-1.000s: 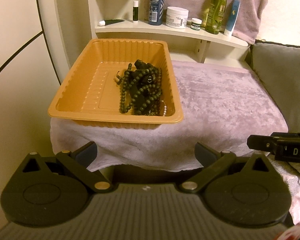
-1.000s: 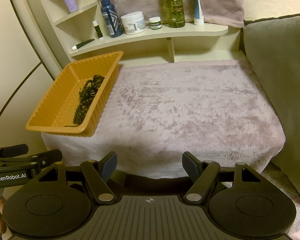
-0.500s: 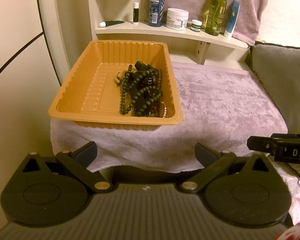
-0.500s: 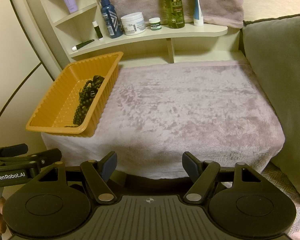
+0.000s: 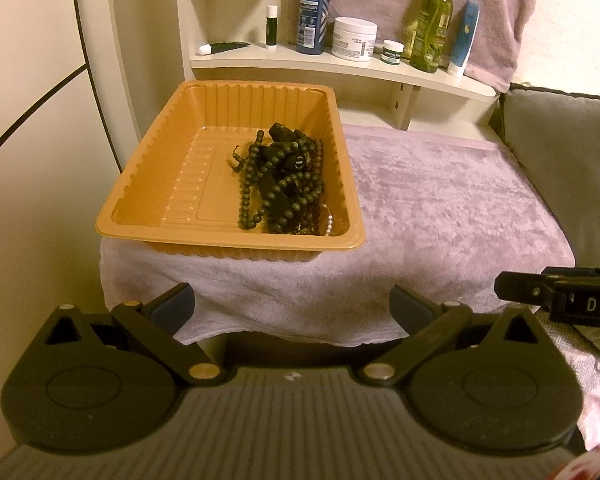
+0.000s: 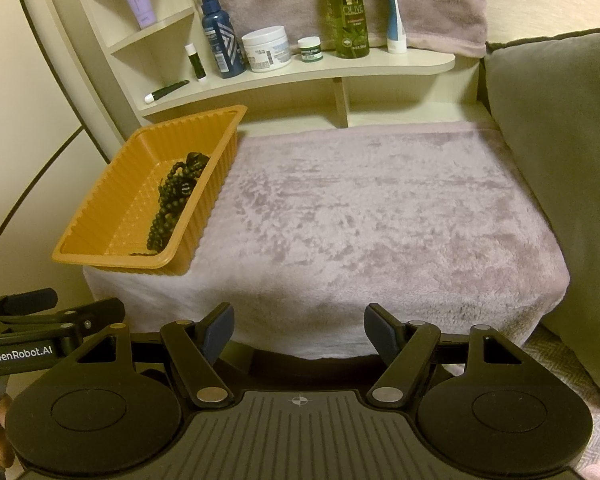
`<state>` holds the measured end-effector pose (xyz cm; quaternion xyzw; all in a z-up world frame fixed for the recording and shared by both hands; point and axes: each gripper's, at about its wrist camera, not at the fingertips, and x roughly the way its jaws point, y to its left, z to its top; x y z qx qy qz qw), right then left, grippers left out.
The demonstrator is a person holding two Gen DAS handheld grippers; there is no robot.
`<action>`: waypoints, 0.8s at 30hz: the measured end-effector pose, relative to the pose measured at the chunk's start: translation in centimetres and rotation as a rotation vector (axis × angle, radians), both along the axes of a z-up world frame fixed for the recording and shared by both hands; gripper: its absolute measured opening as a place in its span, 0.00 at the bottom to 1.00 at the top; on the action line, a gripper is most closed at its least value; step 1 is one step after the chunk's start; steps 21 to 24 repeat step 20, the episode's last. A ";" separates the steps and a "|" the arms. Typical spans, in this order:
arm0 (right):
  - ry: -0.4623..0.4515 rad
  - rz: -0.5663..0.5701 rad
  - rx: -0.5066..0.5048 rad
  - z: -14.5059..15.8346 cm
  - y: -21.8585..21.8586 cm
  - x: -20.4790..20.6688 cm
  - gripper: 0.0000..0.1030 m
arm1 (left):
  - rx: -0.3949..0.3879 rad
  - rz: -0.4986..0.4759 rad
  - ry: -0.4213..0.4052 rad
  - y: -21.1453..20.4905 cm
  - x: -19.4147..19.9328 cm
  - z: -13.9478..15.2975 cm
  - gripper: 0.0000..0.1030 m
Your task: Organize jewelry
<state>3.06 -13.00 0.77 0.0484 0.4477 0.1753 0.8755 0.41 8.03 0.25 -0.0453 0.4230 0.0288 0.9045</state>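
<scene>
An orange plastic tray (image 5: 148, 184) sits on the left of a pale purple towel-covered surface (image 5: 440, 200). A tangled heap of dark bead necklaces (image 5: 284, 180) lies in its right half, with a few white pearls (image 5: 330, 222) at the near corner. The tray (image 6: 112, 216) and beads (image 6: 176, 200) also show in the right wrist view. My left gripper (image 5: 292, 306) is open and empty, below the surface's front edge, in front of the tray. My right gripper (image 6: 299, 330) is open and empty, in front of the bare towel (image 6: 380, 216).
A cream shelf (image 6: 300, 68) at the back holds bottles, jars and tubes. A grey cushion (image 6: 560, 160) stands along the right. A wall panel (image 5: 40, 120) is on the left. The other gripper shows at each view's edge (image 5: 560, 292) (image 6: 40, 332).
Both views have shifted very slightly; the tray and shelf sit a touch lower in the left wrist view. Nothing was grasped or released.
</scene>
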 end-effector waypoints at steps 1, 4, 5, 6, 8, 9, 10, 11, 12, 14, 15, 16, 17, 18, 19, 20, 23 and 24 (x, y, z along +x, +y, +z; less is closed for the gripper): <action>0.001 0.000 -0.001 0.0 0.0 0.0 0.70 | -0.001 0.000 0.000 0.0 0.0 0.0 1.00; 0.000 -0.001 -0.001 0.0 0.0 0.0 0.70 | -0.001 -0.001 0.000 0.0 0.1 0.0 1.00; 0.001 0.000 -0.001 0.0 0.0 0.0 0.70 | -0.002 0.000 0.000 0.0 0.1 0.0 1.00; 0.001 0.000 -0.001 0.0 0.0 0.0 0.70 | -0.003 0.000 -0.001 0.0 0.1 0.0 1.00; 0.000 0.000 0.000 0.0 0.0 0.0 0.70 | -0.002 0.000 -0.002 0.0 0.1 0.0 1.00; 0.001 0.000 0.000 0.0 0.0 0.0 0.70 | -0.004 0.000 -0.001 0.0 0.1 0.0 1.00; 0.001 0.000 -0.001 0.0 0.0 0.0 0.70 | -0.003 0.000 -0.001 0.0 0.0 0.0 1.00; 0.001 0.001 0.000 0.0 0.0 0.0 0.70 | -0.003 -0.001 -0.001 0.0 0.1 0.0 1.00; 0.001 0.001 0.000 0.0 0.0 0.0 0.70 | -0.002 -0.001 -0.002 0.0 0.0 0.0 1.00; 0.001 0.001 0.000 0.0 0.0 0.0 0.70 | -0.004 -0.004 -0.005 0.0 0.1 0.0 1.00; 0.002 0.000 0.000 0.0 0.0 0.0 0.70 | -0.003 -0.004 -0.006 -0.1 0.1 0.0 1.00; 0.001 0.000 0.001 0.0 0.0 0.0 0.70 | -0.004 -0.002 -0.007 -0.1 0.0 0.0 1.00; 0.001 -0.001 0.001 0.0 0.0 0.0 0.70 | -0.008 -0.002 -0.012 -0.1 0.0 0.0 1.00; 0.002 0.000 0.001 0.0 0.0 0.0 0.70 | -0.010 -0.002 -0.016 -0.1 0.0 0.0 1.00; 0.003 -0.002 0.002 0.1 0.0 0.0 0.70 | -0.009 -0.001 -0.017 -0.2 0.0 0.0 1.00; 0.002 -0.003 0.002 0.1 0.0 0.0 0.70 | -0.009 0.001 -0.018 -0.2 0.2 0.0 1.00; 0.002 -0.003 0.002 0.1 0.0 0.0 0.70 | -0.009 0.001 -0.018 -0.2 0.2 0.0 1.00; 0.002 -0.003 0.002 0.1 0.0 0.0 0.70 | -0.009 0.001 -0.018 -0.2 0.2 0.0 1.00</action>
